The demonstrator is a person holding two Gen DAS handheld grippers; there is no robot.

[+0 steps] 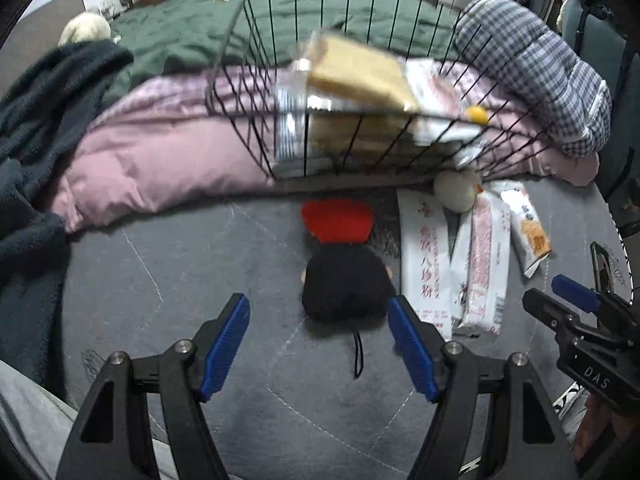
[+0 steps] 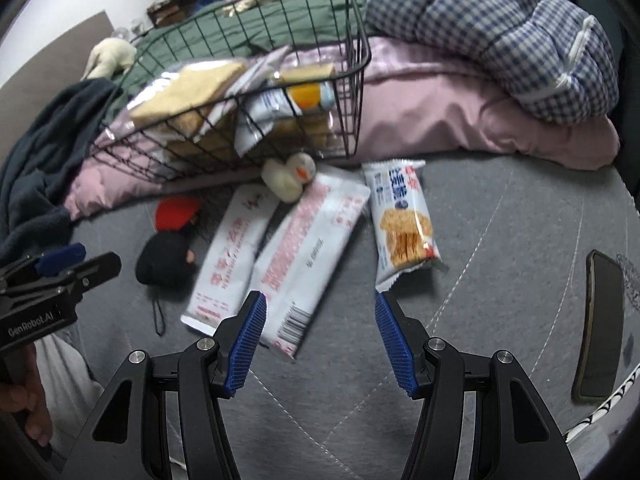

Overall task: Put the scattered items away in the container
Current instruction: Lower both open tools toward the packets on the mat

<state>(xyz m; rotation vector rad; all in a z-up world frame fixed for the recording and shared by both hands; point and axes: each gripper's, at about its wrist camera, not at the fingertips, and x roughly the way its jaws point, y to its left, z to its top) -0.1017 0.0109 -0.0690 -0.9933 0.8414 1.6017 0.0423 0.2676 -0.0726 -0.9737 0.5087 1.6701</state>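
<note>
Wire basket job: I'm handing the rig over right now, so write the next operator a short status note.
Left gripper: open, empty, lined up over the black doll with the red bow.
Right gripper: open, empty, above the near end of the pink-print packet.
Done: the wire basket, propped on the pink quilt, already holds several snack packs.
Left on the grey mat: doll, white packet, pink-print packet, cracker pack, small plush duck.
The phone lies at the right edge.
</note>
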